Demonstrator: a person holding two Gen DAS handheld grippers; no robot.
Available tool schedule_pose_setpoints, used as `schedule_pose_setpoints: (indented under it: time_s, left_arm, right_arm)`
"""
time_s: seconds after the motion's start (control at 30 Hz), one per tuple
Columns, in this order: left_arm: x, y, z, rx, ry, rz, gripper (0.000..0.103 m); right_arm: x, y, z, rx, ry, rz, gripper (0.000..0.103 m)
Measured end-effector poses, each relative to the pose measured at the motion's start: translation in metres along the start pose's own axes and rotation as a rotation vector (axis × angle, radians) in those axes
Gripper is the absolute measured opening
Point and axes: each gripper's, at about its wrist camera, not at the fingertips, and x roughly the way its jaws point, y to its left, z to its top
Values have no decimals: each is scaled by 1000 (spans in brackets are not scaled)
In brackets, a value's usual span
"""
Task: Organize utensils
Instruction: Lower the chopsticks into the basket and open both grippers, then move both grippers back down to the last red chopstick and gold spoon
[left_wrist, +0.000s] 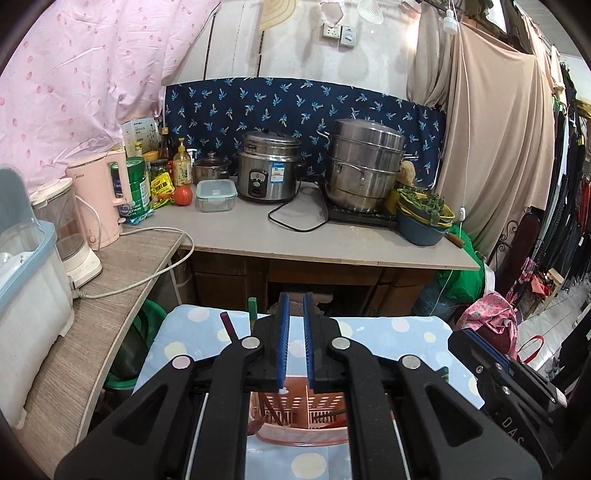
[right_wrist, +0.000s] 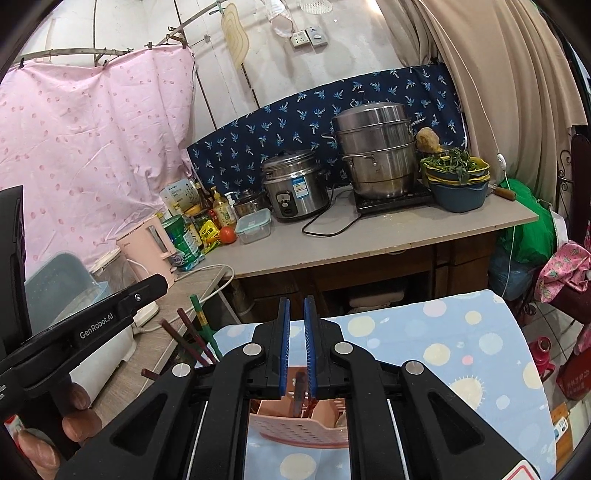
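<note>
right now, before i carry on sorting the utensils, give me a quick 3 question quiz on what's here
1. True or false: the tomato lies next to the lidded clear container.
2. The stacked steel steamer stands on: A) the black hob, B) the rice cooker, C) the pink kettle.
3. Fill in: the pink utensil basket sits on a dotted ___ cloth.
Key: 1 true; 2 A; 3 blue.
</note>
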Motion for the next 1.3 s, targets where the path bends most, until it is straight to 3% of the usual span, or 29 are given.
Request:
schedule_pose_setpoints:
  time_s: [0.13,0.3,0.57,0.7,1.3]
  left_arm:
    - [-3,0,-1,1,6,6,10]
    - [-14,1,-2,2,-12,14,28]
    - [-44,1,-10,20,-31,20,28]
    - [-62,4,-22,19,-27,20,28]
    - [-119,15,-94,44,32,86,28]
  right_arm:
    - [-6,2,1,-5,-8,0,11]
    - [-18,5,2,-5,-23,6,12]
    - [-49,9,-10,-17,-29,7,14]
    - [-68,11,-27,-17,-21,12,20]
    - [-127,26,-109,-40,67,30,20]
